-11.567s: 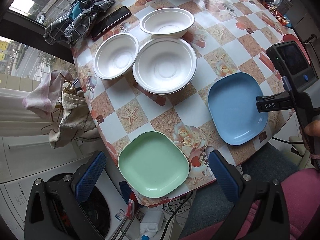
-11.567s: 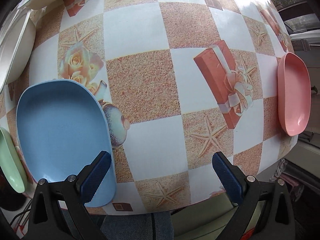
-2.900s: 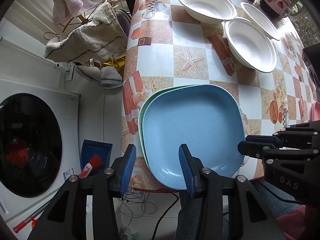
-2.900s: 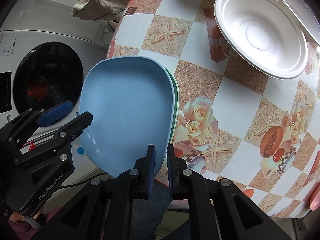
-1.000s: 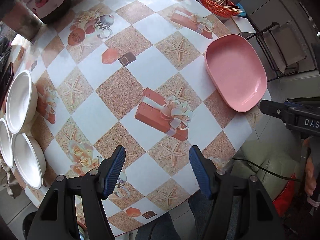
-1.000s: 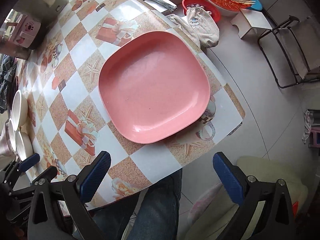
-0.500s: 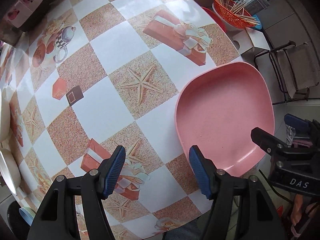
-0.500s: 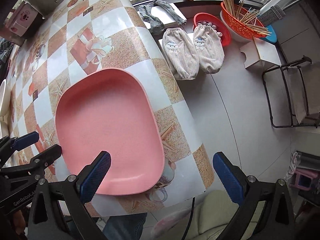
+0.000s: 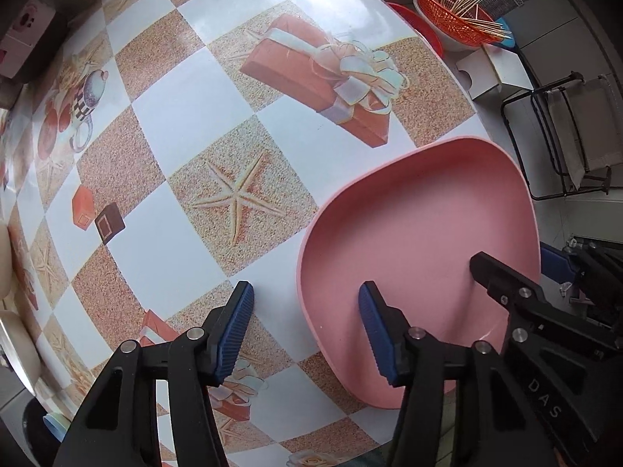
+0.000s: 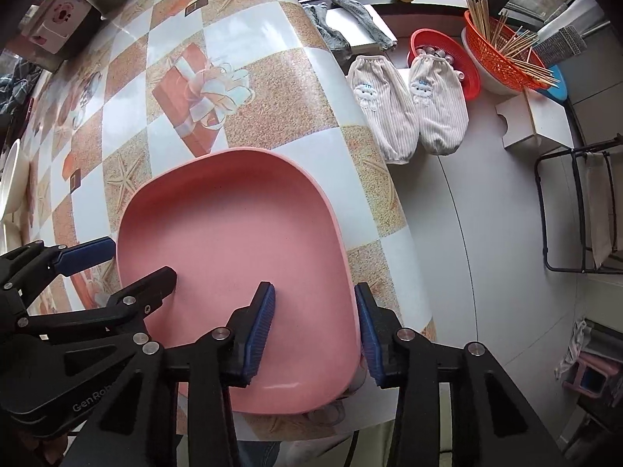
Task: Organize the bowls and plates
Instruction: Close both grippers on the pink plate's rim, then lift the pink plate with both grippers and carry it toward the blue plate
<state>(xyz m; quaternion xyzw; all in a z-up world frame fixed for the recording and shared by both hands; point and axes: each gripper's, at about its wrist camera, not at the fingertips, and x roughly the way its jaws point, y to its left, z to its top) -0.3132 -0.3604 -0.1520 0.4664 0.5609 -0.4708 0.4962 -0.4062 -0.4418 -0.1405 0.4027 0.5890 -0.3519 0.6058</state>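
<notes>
The right tool [image 10: 313,327] is closing, its jaws straddling the pink plate's [image 10: 233,264] outer rim without yet pressing, one pad inside the plate and one beyond it. The left tool [image 9: 305,329] is closing likewise across the opposite rim, one pad over the tabletop [image 9: 187,116], though contact is hard to judge. The plate is lying flat at the tabletop's corner, its long axis seemingly running along the table edge, with patterned cloth stretching bare beyond it.

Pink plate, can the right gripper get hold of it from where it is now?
Probably yes. The right gripper already straddles the pink plate at its right rim, jaws closing, nothing between. The left gripper straddles the opposite rim, clear of it.
</notes>
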